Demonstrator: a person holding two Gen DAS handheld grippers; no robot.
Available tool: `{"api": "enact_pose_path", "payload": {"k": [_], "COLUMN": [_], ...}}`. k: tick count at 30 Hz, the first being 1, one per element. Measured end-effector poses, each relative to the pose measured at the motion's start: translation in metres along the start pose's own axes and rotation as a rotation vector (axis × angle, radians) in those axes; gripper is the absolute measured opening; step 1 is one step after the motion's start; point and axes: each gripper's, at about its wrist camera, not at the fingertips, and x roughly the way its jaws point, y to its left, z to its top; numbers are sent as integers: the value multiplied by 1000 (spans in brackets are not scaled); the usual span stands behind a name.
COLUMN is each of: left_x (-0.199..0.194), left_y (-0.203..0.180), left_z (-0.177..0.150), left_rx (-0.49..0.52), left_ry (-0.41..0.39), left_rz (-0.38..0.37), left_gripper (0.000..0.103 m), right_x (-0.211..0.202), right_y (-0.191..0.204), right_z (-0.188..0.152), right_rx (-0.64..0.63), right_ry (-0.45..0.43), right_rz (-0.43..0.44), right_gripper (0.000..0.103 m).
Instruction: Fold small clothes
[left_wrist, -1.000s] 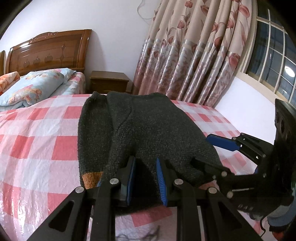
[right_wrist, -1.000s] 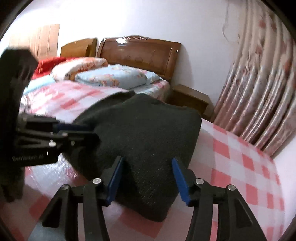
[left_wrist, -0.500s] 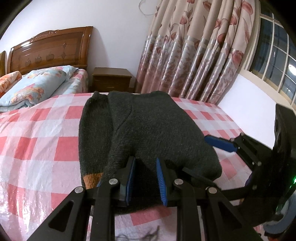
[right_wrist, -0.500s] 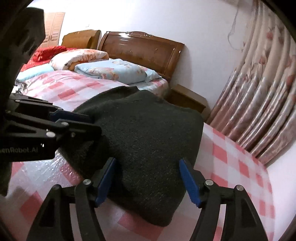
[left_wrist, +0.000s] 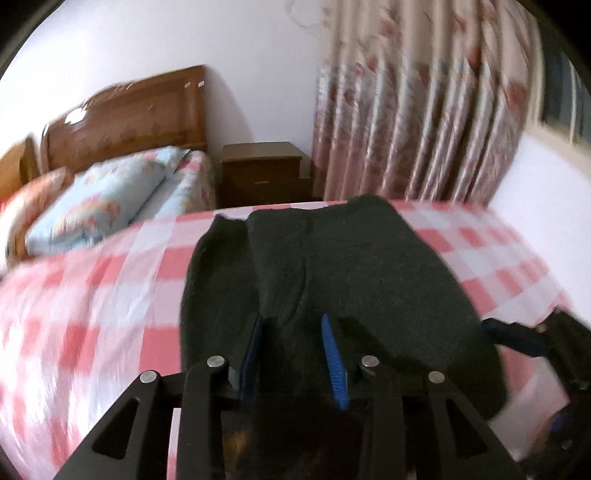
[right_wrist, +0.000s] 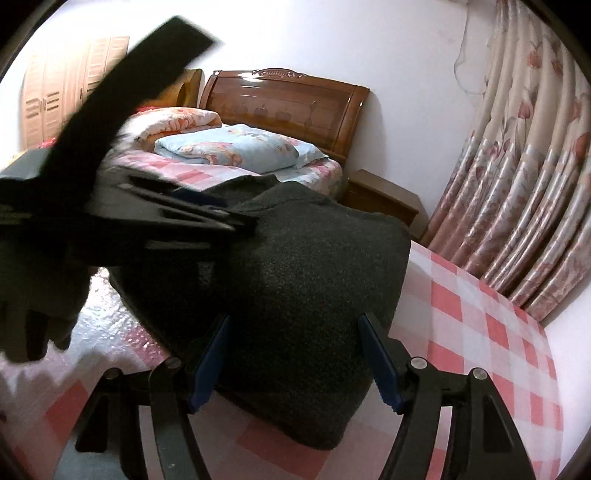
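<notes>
Left wrist view: 1 dark sweater (left_wrist: 354, 280) is seen folded on the checked bed (left_wrist: 92, 295), near edge clamped by the left gripper (left_wrist: 293, 350). In the right wrist view the right gripper (right_wrist: 295, 354) is spread wide, both pads astride the sweater w/o pinching it. 2 grippers, 1 garment counted. Behind: 2 headboards (right_wrist: 288, 103), 2 pillows (right_wrist: 229, 147), 1 nightstand (left_wrist: 264, 173), curtain (left_wrist: 413, 122).
</notes>
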Motion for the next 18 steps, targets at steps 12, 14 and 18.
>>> {"api": "enact_pose_path", "payload": {"k": [12,14,18], "left_x": [-129,-147,-180], "left_y": [-22,-27,-38], "left_z": [-81,-84,-83], "left_rx": [22,16,12], "left_ry": [-266,-301,-362], "left_rz": [281,252,197], "left_gripper": [37,37,37], "right_x": [-93,-103,-129], "right_y": [30,32,35], "right_z": [-49,-55,-59], "right_rx": [189,210,228], "right_ry": [-153,-164,-206], "right_rz": [19,1,-48], "right_gripper": [103,103,103]}}
